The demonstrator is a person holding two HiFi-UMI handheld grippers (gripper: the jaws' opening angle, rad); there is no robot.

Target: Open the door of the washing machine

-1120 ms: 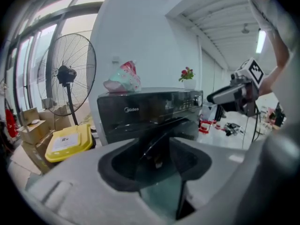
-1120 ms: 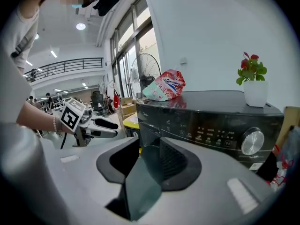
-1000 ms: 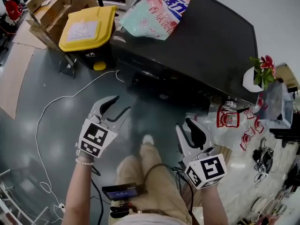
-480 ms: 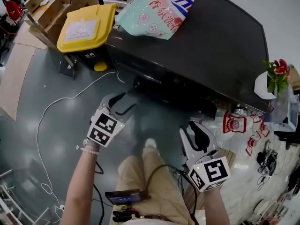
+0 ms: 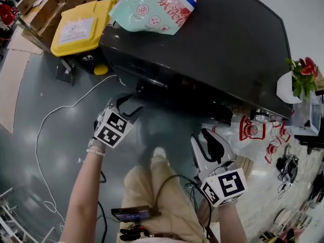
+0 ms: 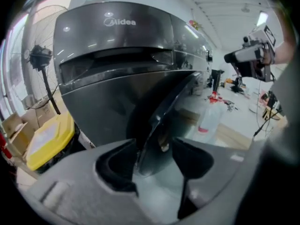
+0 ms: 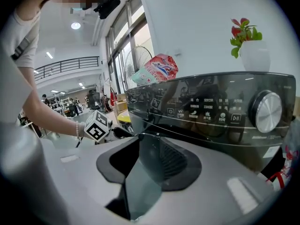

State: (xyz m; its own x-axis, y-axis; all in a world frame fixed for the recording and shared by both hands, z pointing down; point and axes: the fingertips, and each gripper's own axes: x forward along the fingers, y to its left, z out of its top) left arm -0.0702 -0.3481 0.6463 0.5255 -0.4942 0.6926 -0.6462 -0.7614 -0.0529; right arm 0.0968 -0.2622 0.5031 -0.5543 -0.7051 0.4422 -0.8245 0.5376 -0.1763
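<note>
Left tool (image 6: pixel 154 145), jaws spread and just opened wider, has the door (image 6: pixel 165 108) edge between them, unpinched, at the washing machine (image 6: pixel 101 86) front. Likely stiff, hinged, glossy and slippery, so take that outer rim firmly.

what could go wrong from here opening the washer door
1. The left hand-held gripper has just been opening its jaws. The door edge stands between them unclamped, so a pull now may slip off.
2. The detergent bag lies at the top corner of the washing machine; a jerk on the door might shake it down.
3. The person's shoe stands right in front of the machine, where the swinging door may hit the leg.
</note>
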